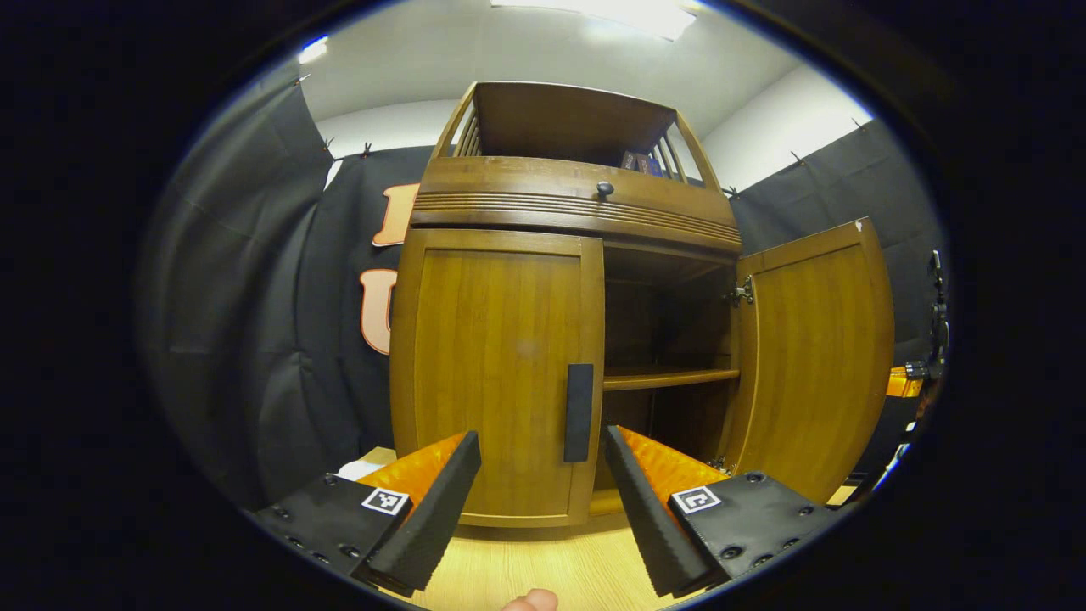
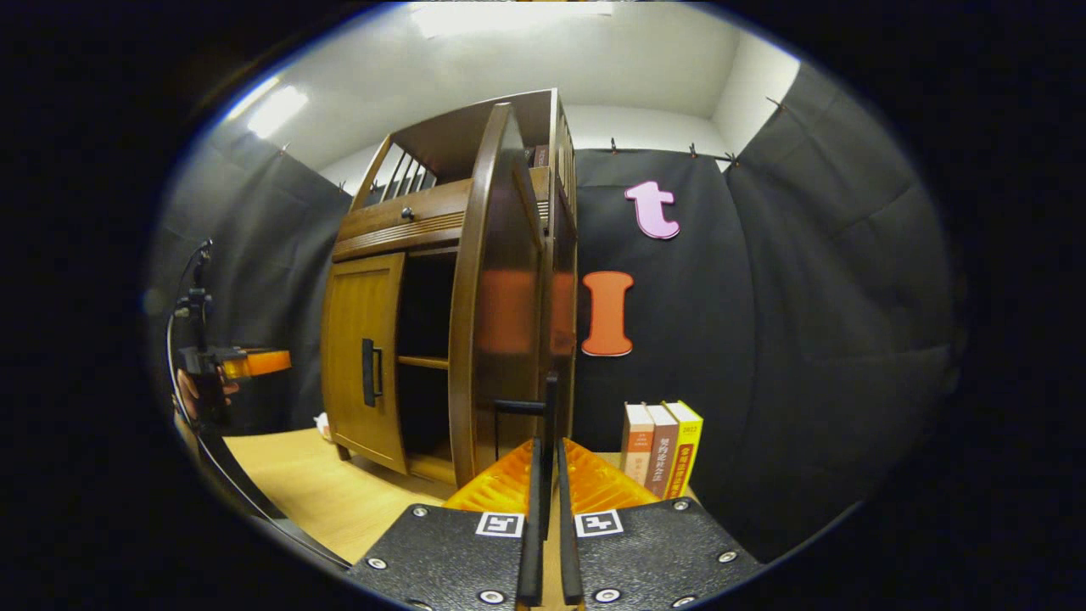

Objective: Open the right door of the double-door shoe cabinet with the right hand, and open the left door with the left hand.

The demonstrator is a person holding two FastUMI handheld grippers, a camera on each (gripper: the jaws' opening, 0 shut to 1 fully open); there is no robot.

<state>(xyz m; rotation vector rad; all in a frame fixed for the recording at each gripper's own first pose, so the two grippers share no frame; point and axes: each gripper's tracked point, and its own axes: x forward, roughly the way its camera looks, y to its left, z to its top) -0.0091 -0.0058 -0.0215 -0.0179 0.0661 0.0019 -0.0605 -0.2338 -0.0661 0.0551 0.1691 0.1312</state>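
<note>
Right door [image 1: 810, 356] swung wide, right tongs [image 2: 548, 475] clenched on its handle [image 2: 543, 416]; left tongs [image 1: 543, 501] released (wooden tabletop [image 1: 526, 568] beneath).

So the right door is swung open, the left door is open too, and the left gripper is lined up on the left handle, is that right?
Not quite: the left door is shut, flat against the cabinet, as the left gripper view shows. The rest holds: the right door is swung open, and the open left gripper is lined up on the black left handle, not touching it.
</note>
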